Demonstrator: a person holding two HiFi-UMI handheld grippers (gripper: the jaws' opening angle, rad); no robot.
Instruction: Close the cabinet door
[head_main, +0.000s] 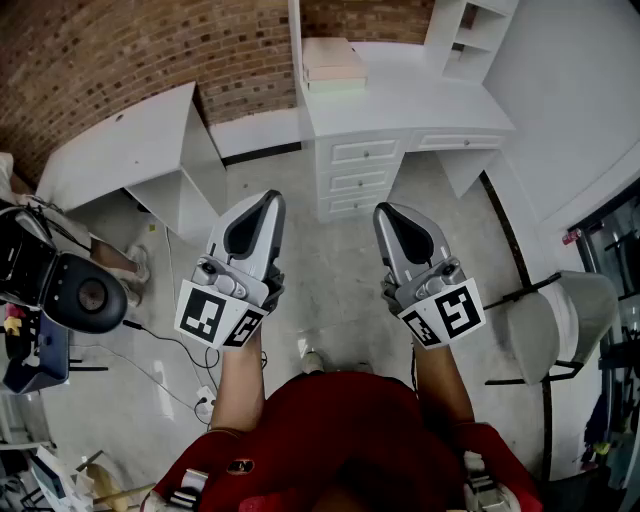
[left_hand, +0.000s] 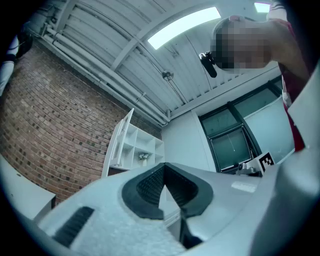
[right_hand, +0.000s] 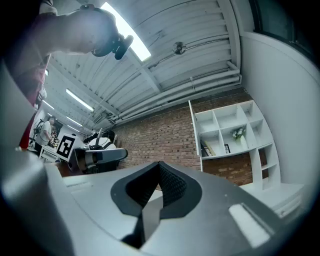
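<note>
A low white cabinet (head_main: 120, 145) stands against the brick wall at the left in the head view. Its door (head_main: 207, 160) hangs swung out toward the room, with a shelf visible inside. My left gripper (head_main: 258, 205) is held up over the floor in front of that door, apart from it, jaws shut on nothing. My right gripper (head_main: 397, 215) hovers beside it, also shut and empty. In the left gripper view the pads of the gripper (left_hand: 164, 168) meet at the tip. The right gripper view shows its gripper (right_hand: 160, 166) with pads together too.
A white desk (head_main: 420, 100) with drawers (head_main: 362, 165) stands ahead, with flat boxes (head_main: 333, 62) on it. An open shelf unit (right_hand: 232, 135) rises above it. A grey chair (head_main: 560, 320) is at the right, black equipment (head_main: 80, 292) and floor cables (head_main: 165, 350) at the left.
</note>
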